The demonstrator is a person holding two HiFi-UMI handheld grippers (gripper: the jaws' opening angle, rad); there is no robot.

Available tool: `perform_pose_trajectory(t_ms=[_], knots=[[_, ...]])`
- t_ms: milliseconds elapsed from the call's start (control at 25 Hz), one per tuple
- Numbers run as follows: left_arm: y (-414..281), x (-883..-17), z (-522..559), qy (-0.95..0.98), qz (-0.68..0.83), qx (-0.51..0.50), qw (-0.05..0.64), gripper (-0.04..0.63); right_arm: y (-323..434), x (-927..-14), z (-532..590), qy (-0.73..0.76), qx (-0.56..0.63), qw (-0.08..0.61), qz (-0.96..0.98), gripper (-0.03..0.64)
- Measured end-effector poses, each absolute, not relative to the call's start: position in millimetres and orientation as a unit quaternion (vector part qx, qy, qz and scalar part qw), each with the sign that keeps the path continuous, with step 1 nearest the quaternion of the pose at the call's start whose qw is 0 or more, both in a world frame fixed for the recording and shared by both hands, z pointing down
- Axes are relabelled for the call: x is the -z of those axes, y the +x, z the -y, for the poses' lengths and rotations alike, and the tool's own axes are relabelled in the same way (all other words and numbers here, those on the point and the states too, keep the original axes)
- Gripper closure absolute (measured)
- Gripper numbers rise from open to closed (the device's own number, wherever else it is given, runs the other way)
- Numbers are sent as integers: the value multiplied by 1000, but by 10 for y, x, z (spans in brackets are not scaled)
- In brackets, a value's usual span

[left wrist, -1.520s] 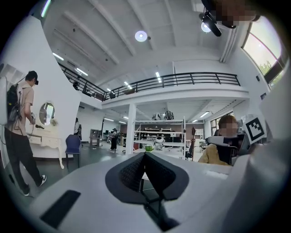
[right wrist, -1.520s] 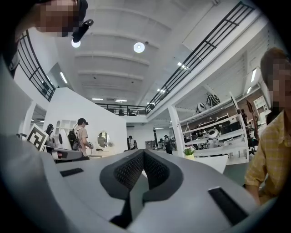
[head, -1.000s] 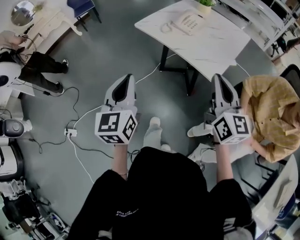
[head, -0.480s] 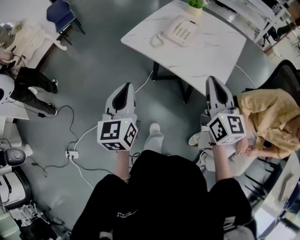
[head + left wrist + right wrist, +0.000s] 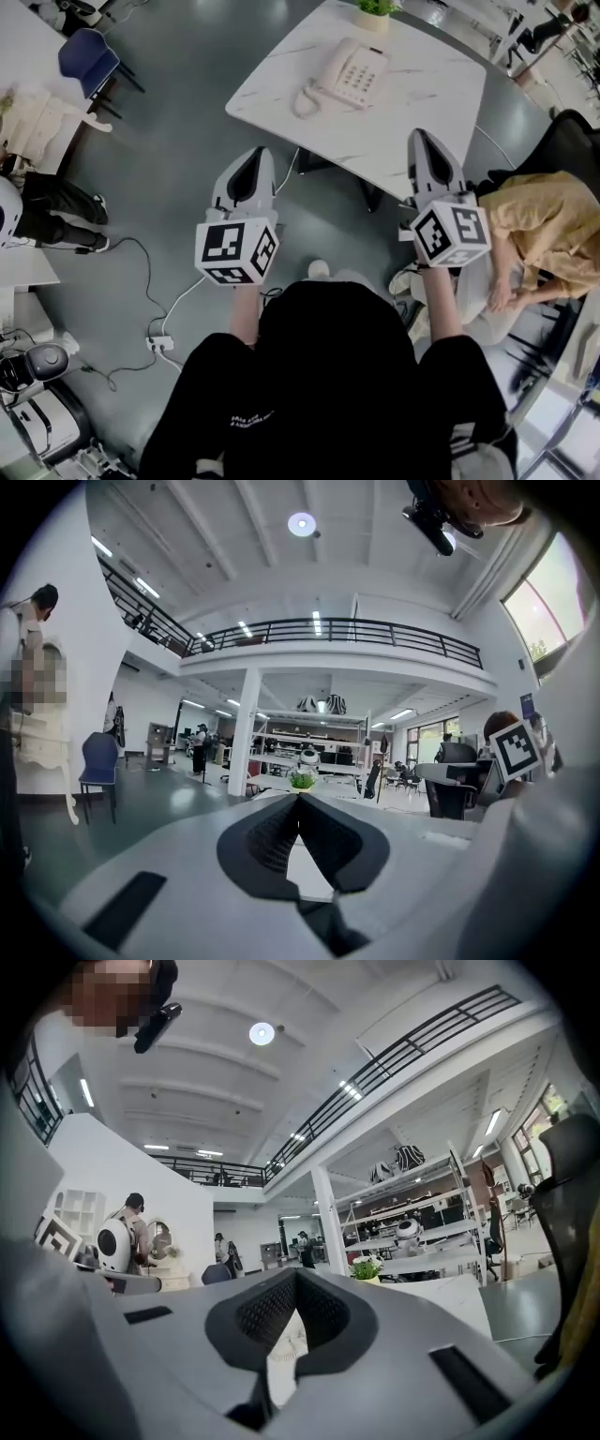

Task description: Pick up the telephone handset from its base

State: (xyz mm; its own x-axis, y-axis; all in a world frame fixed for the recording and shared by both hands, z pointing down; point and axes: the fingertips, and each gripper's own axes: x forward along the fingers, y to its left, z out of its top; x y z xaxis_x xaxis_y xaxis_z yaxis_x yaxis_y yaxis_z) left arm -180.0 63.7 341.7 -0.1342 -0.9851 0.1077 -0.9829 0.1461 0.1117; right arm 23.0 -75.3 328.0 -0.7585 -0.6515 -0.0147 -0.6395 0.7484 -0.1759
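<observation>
A cream telephone (image 5: 354, 71) sits on the white marble-look table (image 5: 422, 103), its handset (image 5: 330, 92) resting on the base's near left side with the coiled cord (image 5: 302, 99) beside it. Both grippers are held level in front of me, short of the phone and touching nothing. My left gripper (image 5: 257, 156) is over the floor just off the table's near left edge, shut and empty (image 5: 299, 797). My right gripper (image 5: 418, 137) reaches over the table's near edge, to the right of the phone, also shut with nothing in it (image 5: 294, 1272).
A small potted plant (image 5: 374, 9) stands behind the phone. A seated person in a yellow shirt (image 5: 548, 234) is close on my right, beside a black chair (image 5: 574, 141). Cables and a power strip (image 5: 159, 342) lie on the floor at left. A blue chair (image 5: 84, 58) is far left.
I have walked toward the table with both grippers carried forward. The phone and table now lie closer, and the right gripper's tip has come over the table edge. Both stayed shut.
</observation>
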Motion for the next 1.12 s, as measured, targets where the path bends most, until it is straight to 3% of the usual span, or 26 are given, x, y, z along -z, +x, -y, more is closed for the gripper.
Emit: perform_pose_trajectory(t_ms=[600, 1120], knots=[[-2180, -3654, 760, 710, 696, -11, 104, 595, -21, -3507, 1786, -408, 91, 12, -908, 626], [-2379, -4184, 2208, 738, 648, -66, 178, 595, -407, -3678, 2887, -430, 118, 2, -895, 626]])
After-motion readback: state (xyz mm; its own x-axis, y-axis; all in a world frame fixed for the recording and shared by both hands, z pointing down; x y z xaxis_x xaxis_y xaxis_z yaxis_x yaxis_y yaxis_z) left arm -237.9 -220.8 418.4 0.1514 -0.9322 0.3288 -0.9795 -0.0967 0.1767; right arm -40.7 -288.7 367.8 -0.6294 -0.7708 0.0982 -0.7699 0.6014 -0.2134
